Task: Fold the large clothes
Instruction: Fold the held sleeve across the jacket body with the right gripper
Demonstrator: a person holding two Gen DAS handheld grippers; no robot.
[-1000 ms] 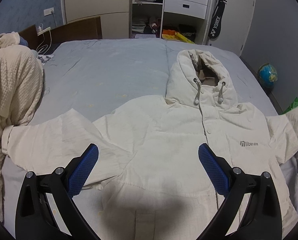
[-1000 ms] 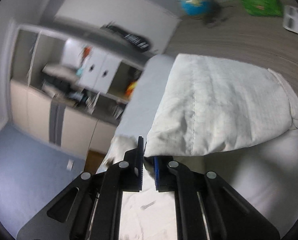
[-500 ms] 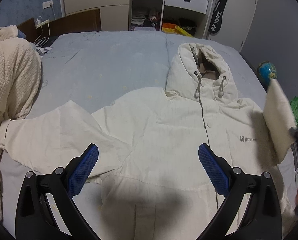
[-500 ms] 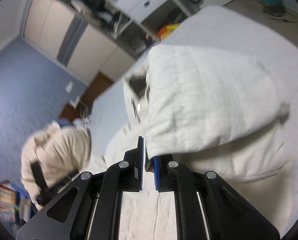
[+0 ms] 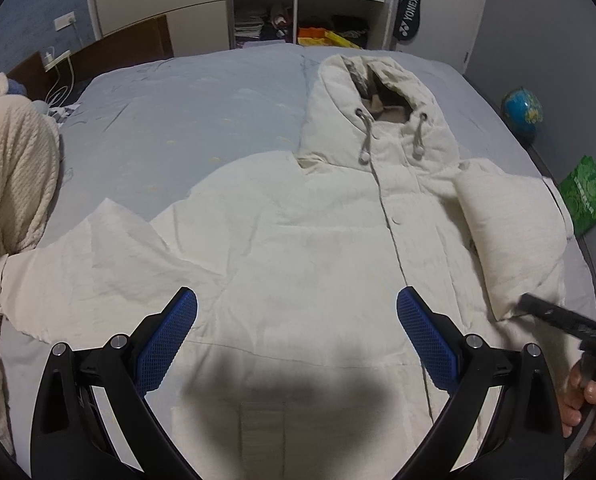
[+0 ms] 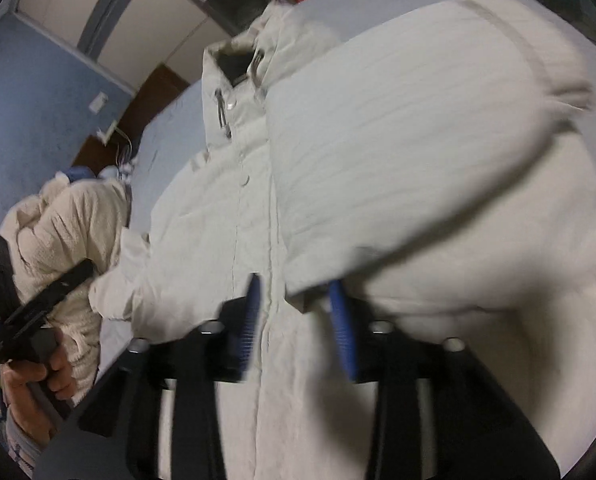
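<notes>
Right wrist view motion-blurred, jacket (image 5: pixel 298 248) hem cut off below, right gripper (image 6: pixel 298 320) smeared, knit blanket (image 5: pixel 9 200) cropped leftward.

A cream-white padded hooded jacket (image 5: pixel 298 240) lies face up and spread flat on the pale blue bed (image 5: pixel 185 112), its hood (image 5: pixel 378 104) pointing toward the far edge. The front is closed, with snap buttons down the middle and two grey drawcords with pale toggles hanging at the neck. One sleeve (image 5: pixel 77 256) stretches straight out to the side over the bed. The other sleeve (image 5: pixel 506 232) is folded inward across the chest, puffed and rounded, its cuff end (image 6: pixel 298 300) lying near the front placket.
</notes>
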